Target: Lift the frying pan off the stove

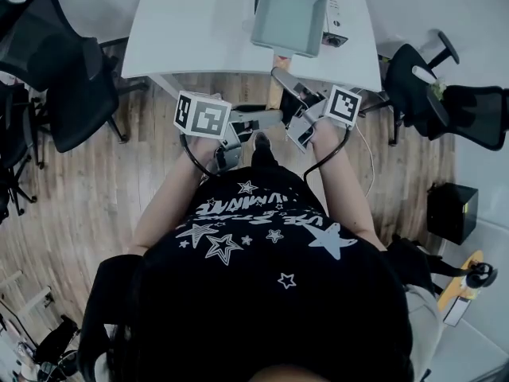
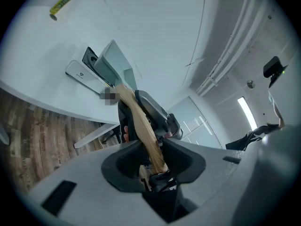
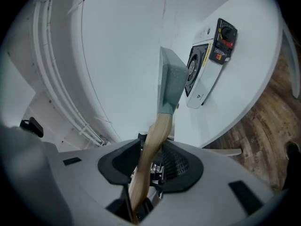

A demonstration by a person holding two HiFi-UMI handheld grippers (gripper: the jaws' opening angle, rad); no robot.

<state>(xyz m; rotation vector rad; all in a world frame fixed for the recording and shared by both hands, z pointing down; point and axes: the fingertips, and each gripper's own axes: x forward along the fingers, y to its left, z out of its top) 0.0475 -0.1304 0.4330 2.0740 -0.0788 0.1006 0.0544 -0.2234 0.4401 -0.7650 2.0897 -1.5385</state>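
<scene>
I have the left tongs (image 2: 155,161) and the right tongs (image 3: 148,166) both pinching the frying pan's (image 3: 170,84) wooden handle (image 2: 138,121). Two grips share the load. The pan hangs above the stove (image 3: 207,65), apparently clear of it, over the tabletop (image 1: 199,22).

At 12 o'clock in the head view, the pan (image 1: 289,16) hangs above the stove (image 1: 335,24), which lies on the table (image 1: 187,30) near its right edge. The handle (image 1: 274,92) runs toward 6 o'clock, clamped by the left gripper (image 2: 153,171) from 9 o'clock and the right gripper (image 3: 143,173) from 3 o'clock. On the floor, a chair (image 1: 67,78) stands at 9 o'clock, a second chair (image 1: 465,114) at 3 o'clock and a box (image 1: 452,211) at 4 o'clock. A bottle (image 2: 62,3) lies on the table, well apart from the stove.
</scene>
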